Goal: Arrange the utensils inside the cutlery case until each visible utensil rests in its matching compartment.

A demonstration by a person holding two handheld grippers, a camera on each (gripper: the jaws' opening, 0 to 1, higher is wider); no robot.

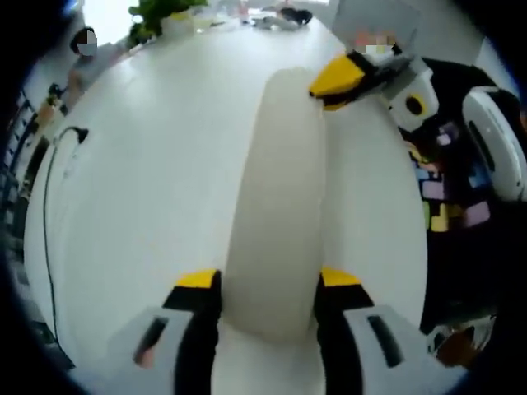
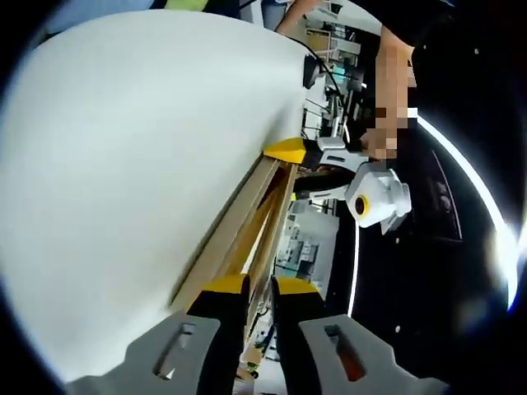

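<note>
Left gripper view: the left claw [image 1: 268,288] is clamped on the near end of the cutlery case [image 1: 276,197], a pale, rounded, elongated shape that stretches away from the camera above the white desk [image 1: 148,189]. One jaw presses each long side of the case. At the case's far end, on its right side, the right claw [image 1: 338,82] comes in, its yellow-tipped jaws touching the case's edge. A black cable [image 1: 51,189] runs along the desk's left edge, and a green plant [image 1: 160,12] stands at the far end of the desk. To the right, beyond the desk edge, lies a dark area with coloured patches.

In the right gripper view the case is seen edge-on, tilted: its broad pale surface [image 2: 140,156] covers the left of the view, and a wooden rim [image 2: 247,214] runs along its right edge. The right claw [image 2: 259,288] is closed on that wooden rim, its jaws nearly together with the thin edge between them. At the far end of the rim the left claw [image 2: 300,160] grips the case. No utensils can be made out.
</note>
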